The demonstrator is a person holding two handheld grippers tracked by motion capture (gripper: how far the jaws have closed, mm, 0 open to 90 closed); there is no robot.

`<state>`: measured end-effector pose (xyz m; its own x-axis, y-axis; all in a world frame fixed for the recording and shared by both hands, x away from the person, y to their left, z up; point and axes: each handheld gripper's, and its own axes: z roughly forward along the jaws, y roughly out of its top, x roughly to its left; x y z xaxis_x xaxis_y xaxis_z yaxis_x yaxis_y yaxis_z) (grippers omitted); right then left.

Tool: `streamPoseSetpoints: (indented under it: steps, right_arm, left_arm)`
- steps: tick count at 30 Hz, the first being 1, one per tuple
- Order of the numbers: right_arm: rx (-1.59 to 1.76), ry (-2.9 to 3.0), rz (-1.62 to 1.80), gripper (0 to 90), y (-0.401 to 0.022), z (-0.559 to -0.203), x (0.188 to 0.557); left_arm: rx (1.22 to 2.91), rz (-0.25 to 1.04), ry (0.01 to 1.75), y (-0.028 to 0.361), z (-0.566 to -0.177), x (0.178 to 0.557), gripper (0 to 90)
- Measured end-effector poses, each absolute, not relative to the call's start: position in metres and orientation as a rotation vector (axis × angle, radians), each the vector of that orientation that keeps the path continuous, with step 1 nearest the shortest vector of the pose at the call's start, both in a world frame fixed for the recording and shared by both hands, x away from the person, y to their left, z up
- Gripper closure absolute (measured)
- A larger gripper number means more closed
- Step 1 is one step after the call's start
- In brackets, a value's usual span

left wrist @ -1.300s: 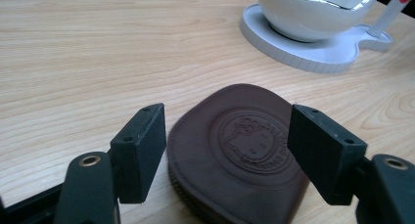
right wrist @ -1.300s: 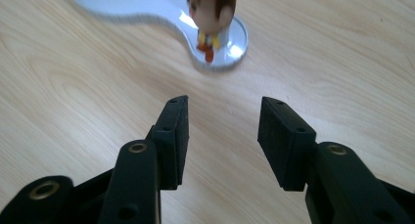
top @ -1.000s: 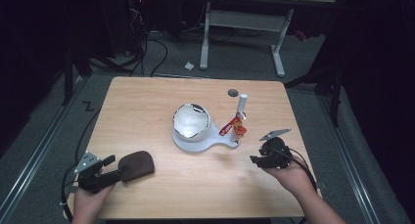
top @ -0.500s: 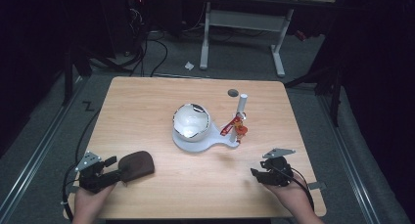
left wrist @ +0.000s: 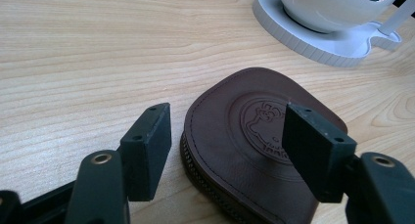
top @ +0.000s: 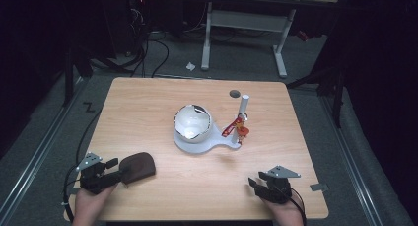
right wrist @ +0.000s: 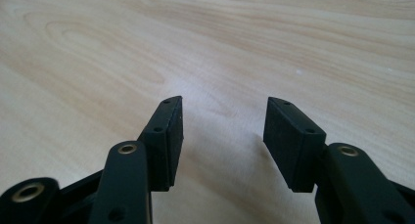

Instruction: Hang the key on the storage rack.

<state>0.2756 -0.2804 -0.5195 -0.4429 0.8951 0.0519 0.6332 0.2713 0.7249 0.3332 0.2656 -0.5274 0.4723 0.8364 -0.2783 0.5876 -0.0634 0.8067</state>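
Brown leather zip pouch (left wrist: 254, 150) lies flat, well apart from white bowl stand (top: 207, 143); soft, light, likely grippy. Left gripper (left wrist: 225, 136) straddles its corner, jaws closing, not pinching; take the zipped edge. Right gripper (right wrist: 222, 131) open, empty

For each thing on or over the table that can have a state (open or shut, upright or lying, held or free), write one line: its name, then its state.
Brown leather pouch: lying flat, zipped shut as far as visible, between the open jaws, not gripped.
Left tongs: open, jaws just closing slightly around the pouch.
Right tongs: open, jaws just opening, nothing between them.
White bowl: upright on its white base.
White tube: standing upright.
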Motion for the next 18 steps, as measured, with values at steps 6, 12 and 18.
streamPoseSetpoints:
  steps: [6, 12, 18]
  right_arm:
    - [1.348, 2.122, 0.964, 49.6, -0.293, -0.516, 0.268]
    - [1.389, 2.132, 0.958, 49.4, -0.298, -0.522, 0.272]
    - [1.366, 2.14, 0.946, 49.3, -0.295, -0.522, 0.273]
  left_arm:
    - [1.763, 0.308, 1.227, 0.265, -0.529, 0.338, 37.2]
    - [1.757, 0.286, 1.224, 0.266, -0.529, 0.338, 41.4]
    - [1.717, 0.222, 1.254, 0.27, -0.532, 0.341, 53.1]
